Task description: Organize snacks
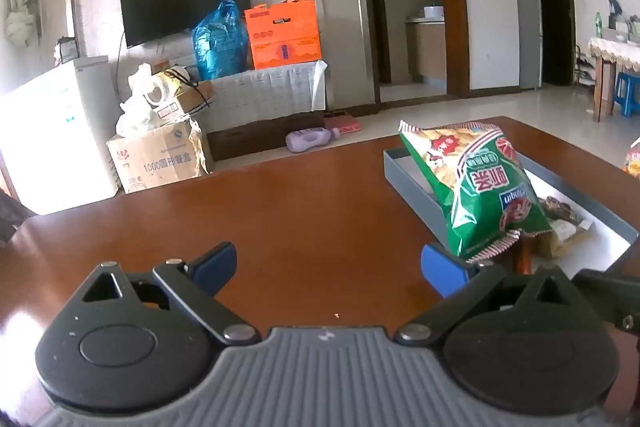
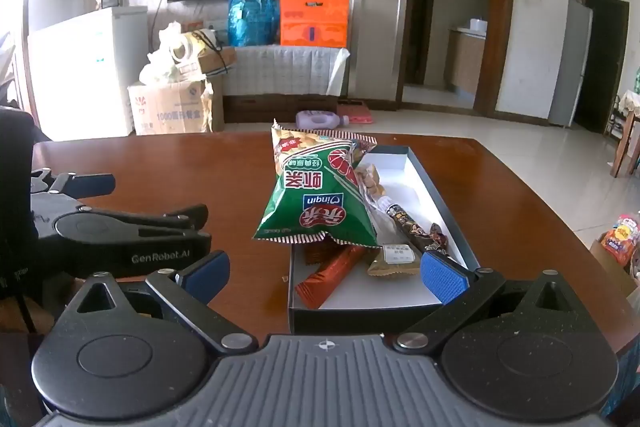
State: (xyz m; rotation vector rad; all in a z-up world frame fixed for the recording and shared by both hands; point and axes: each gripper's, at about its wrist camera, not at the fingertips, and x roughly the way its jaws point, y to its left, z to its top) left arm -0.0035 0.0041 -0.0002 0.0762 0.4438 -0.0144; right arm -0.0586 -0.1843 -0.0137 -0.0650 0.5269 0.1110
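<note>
A green snack bag [image 2: 320, 195] leans over the left rim of a dark box with a white inside [image 2: 424, 183] on the brown table. In the box lie an orange-red bar [image 2: 332, 277], a dark long stick pack [image 2: 416, 227] and a small tan packet [image 2: 394, 259]. My right gripper [image 2: 324, 273] is open and empty just before the box's near end. My left gripper [image 1: 328, 267] is open and empty over bare table, left of the box [image 1: 416, 195]; the green bag [image 1: 480, 187] stands by its right finger. The left gripper also shows in the right wrist view [image 2: 120, 231].
The brown table [image 1: 280, 211] spreads to the left of the box. More snack packs lie at the table's right edge [image 2: 618, 237]. Beyond the table are a cardboard box [image 1: 160, 159], a white fridge, a TV and an orange box [image 1: 284, 35].
</note>
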